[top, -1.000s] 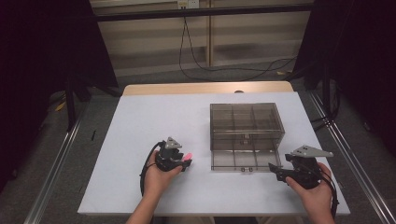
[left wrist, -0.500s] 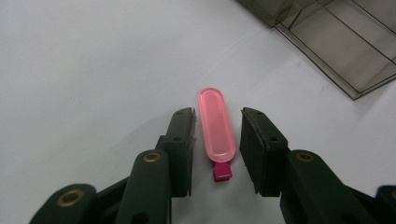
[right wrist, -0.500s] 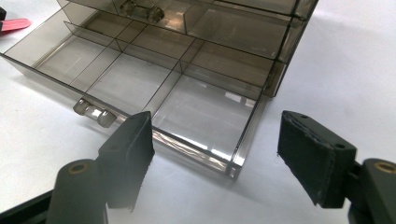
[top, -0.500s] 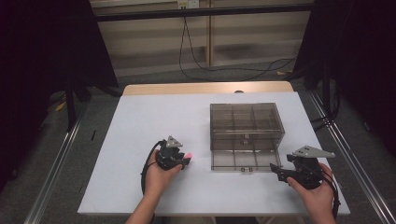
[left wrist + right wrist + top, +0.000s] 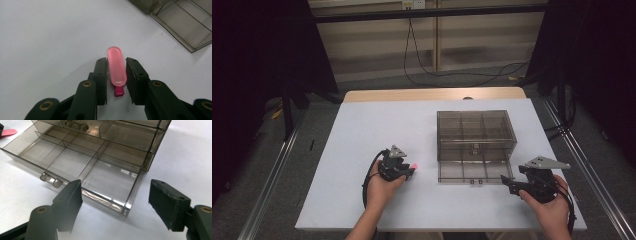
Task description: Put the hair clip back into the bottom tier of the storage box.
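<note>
Right now the left gripper [image 5: 117,72] has its two black fingers [image 5: 101,75] set on either side of a small pink stick [image 5: 117,66], a translucent, glossy piece with rounded ends, a raised oval outline along its top and a darker magenta stub poking out at its near end. It lies flat on the white desk [image 5: 362,125], its long axis running along the fingers, and the fingers sit just beside its flanks; whether they actually press it cannot be told. From the high view the stick's pink tip [image 5: 414,165] shows at the front of the left gripper [image 5: 404,171], left of the drawer box and near the desk's front half.

A smoky, see-through drawer box [image 5: 476,131] stands right of centre, its lowest drawer [image 5: 472,172] pulled out toward the near edge, divided into bare compartments, with a clear handle [image 5: 50,180] on its front. The right gripper [image 5: 115,200] has its fingers spread wide, grasping nothing, at the drawer's near right corner [image 5: 126,210]; in the high view this gripper [image 5: 512,184] sits just right of the drawer
</note>
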